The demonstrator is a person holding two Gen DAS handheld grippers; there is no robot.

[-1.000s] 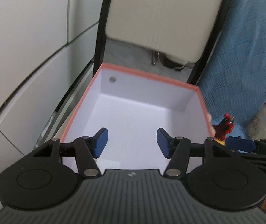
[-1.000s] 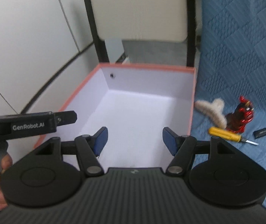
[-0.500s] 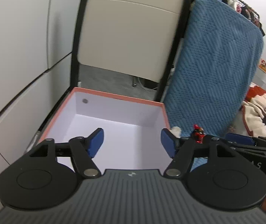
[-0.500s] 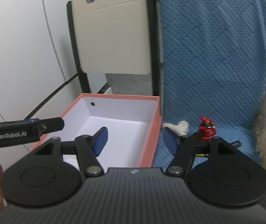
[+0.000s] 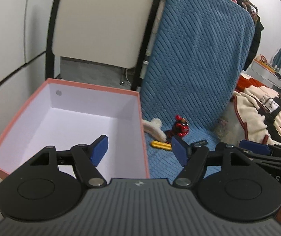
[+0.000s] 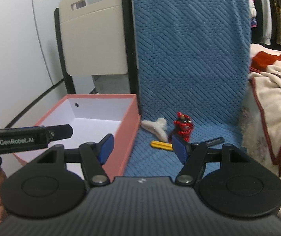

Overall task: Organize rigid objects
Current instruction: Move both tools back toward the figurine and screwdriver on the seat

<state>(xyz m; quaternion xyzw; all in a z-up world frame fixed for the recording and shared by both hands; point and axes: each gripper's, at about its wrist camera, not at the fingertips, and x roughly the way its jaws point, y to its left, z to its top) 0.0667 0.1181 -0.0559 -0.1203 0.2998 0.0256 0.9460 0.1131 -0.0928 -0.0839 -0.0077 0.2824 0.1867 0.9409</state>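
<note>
An empty pink box (image 5: 142,129) with a white inside stands at the left; it also shows in the right wrist view (image 6: 128,122). Right of it, on the blue quilted seat (image 6: 205,133), lie a white fluffy hair claw (image 6: 156,127), a red toy figure (image 6: 182,126), a yellow-handled tool (image 6: 159,144) and a small black flat stick (image 6: 214,140). The figure (image 5: 179,126), claw (image 5: 154,127) and yellow tool (image 5: 160,144) show in the left wrist view too. My left gripper (image 5: 139,150) is open over the box's right wall. My right gripper (image 6: 142,147) is open, short of the objects.
A beige folding chair (image 6: 95,37) stands behind the box against a white wall. The blue cushion back (image 6: 191,39) rises behind the objects. A cream and red blanket (image 6: 272,106) lies at the right. Clothes (image 6: 270,9) hang at the far right.
Both grippers pulled back and up from over the box and turned right. The toy, claw and yellow tool now sit ahead of the fingers. Both stayed open.
</note>
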